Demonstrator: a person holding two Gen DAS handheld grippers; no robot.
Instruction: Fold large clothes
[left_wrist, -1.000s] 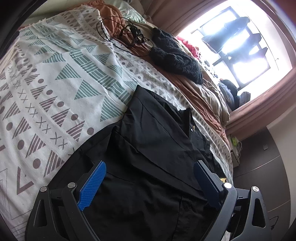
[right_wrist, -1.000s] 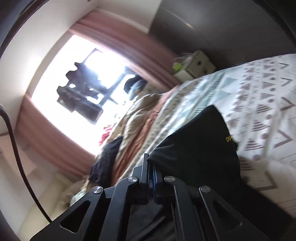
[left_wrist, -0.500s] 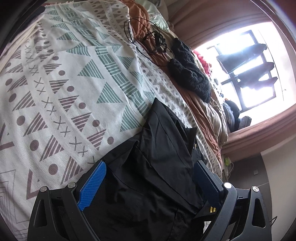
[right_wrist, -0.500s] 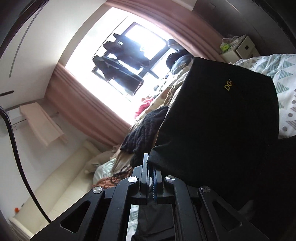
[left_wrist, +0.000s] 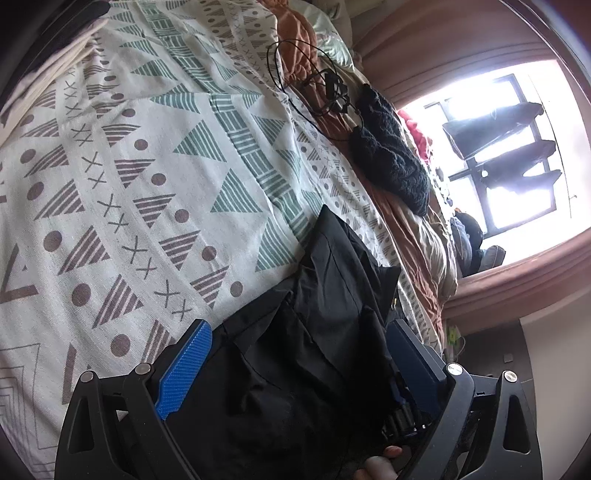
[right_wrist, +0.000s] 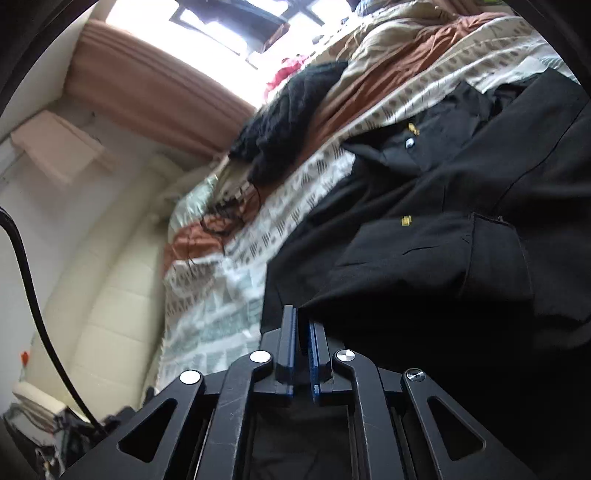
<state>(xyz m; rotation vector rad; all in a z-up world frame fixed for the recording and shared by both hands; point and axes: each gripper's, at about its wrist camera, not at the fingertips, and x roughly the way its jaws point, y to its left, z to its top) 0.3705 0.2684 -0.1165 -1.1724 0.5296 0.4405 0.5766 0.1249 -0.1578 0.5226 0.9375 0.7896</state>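
Black garment (left_wrist: 317, 332): one; left tool (left_wrist: 299, 354) apart, right tool (right_wrist: 302, 332) opening, cloth edge between.

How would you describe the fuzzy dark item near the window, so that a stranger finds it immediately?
Start at the bright window and look to the rumpled rust-brown bedding beside it. On it lies a black fuzzy knit, bunched in a long heap. Its woolly texture separates it from the smooth black garment and the thin black cables nearby.

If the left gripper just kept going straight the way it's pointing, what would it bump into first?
Most likely the black garment. The left gripper stands open, tilted down toward the bed, and the dark cloth fills the space between and ahead of its fingers. The patterned bedspread lies beyond it. Depth is hard to judge here.
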